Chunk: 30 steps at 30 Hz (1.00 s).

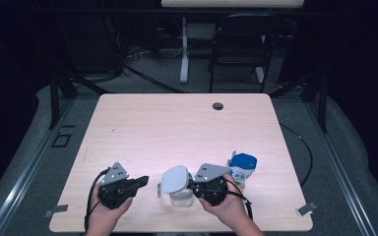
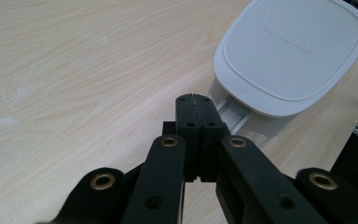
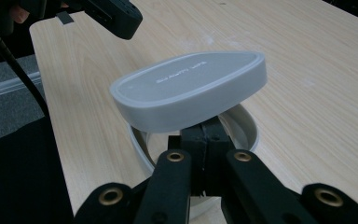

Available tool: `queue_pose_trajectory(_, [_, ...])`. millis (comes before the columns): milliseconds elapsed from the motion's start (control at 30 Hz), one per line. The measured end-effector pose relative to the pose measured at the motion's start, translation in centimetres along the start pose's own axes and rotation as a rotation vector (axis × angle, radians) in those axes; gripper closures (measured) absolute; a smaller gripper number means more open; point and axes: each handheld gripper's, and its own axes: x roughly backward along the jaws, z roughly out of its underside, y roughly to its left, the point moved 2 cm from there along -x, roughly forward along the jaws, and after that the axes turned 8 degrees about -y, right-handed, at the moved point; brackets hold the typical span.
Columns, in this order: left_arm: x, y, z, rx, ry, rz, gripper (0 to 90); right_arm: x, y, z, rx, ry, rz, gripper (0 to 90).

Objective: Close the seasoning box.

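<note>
A white container (image 1: pixel 182 198) stands near the table's front edge with its white lid (image 1: pixel 174 179) tilted up. In the right gripper view the lid (image 3: pixel 191 88) hangs slanted over the open round rim (image 3: pixel 248 127). My right gripper (image 3: pixel 209 127) is shut, its tips tucked under the lid's near edge. From above, the right gripper (image 1: pixel 191 186) touches the container's right side. My left gripper (image 1: pixel 142 181) is shut and empty, just left of the container. In the left gripper view its tips (image 2: pixel 193 99) sit close to the lid (image 2: pixel 289 51) and its hinge side (image 2: pixel 240 116).
A blue and white pouch (image 1: pixel 242 167) stands right of my right hand. The pale wooden table (image 1: pixel 177 128) has a cable hole (image 1: pixel 218 105) at its far edge. Beyond it stand a black chair (image 1: pixel 241 39) and a white desk leg (image 1: pixel 184 49).
</note>
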Motion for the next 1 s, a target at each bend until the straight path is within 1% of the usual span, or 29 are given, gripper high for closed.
queue_pose_trajectory(100, [0.0, 0.1, 0.1, 0.008, -0.001, -0.001, 90.0, -0.1, -0.2, -0.3, -0.012, -0.003, -0.003, 90.0])
queue_pose_trajectory(167, [0.0, 0.1, 0.2, 0.004, 0.004, -0.003, 90.0, -0.2, -0.4, -0.4, -0.026, -0.006, -0.009, 90.0])
queue_pose_trajectory(267, [0.1, 0.2, 0.2, 0.000, 0.005, -0.004, 90.0, -0.3, -0.6, -0.7, -0.027, 0.000, -0.010, 90.0])
queue_pose_trajectory(367, [0.1, 0.3, 0.3, 0.004, 0.005, -0.009, 90.0, -0.2, -0.5, -1.0, -0.020, 0.010, -0.008, 90.0])
queue_pose_trajectory(433, [0.1, 0.3, 0.3, 0.005, 0.003, -0.013, 90.0, -0.2, -0.5, -1.2, -0.007, 0.031, -0.007, 90.0])
queue_pose_trajectory(500, [0.0, 0.2, 0.3, 0.000, 0.004, -0.014, 90.0, -0.3, -0.5, -1.2, -0.004, 0.045, -0.008, 90.0])
queue_pose_trajectory(533, [0.0, 0.2, 0.3, -0.005, 0.006, -0.013, 90.0, -0.3, -0.5, -1.3, -0.005, 0.046, -0.006, 90.0])
queue_pose_trajectory(633, [0.0, 0.1, 0.3, 0.000, 0.004, -0.013, 90.0, -0.3, -0.6, -1.4, -0.013, 0.041, -0.010, 90.0])
queue_pose_trajectory(800, [-0.2, 0.2, 0.5, -0.006, 0.014, -0.013, 90.0, -0.2, -0.6, -1.6, -0.006, 0.060, -0.011, 90.0])
queue_pose_trajectory(933, [-0.3, 0.1, 0.5, -0.006, 0.018, -0.012, 90.0, -0.2, -0.5, -1.8, -0.011, 0.064, -0.008, 90.0])
queue_pose_trajectory(1000, [-0.3, 0.1, 0.5, -0.011, 0.019, -0.011, 90.0, -0.2, -0.5, -1.9, -0.004, 0.068, -0.011, 90.0])
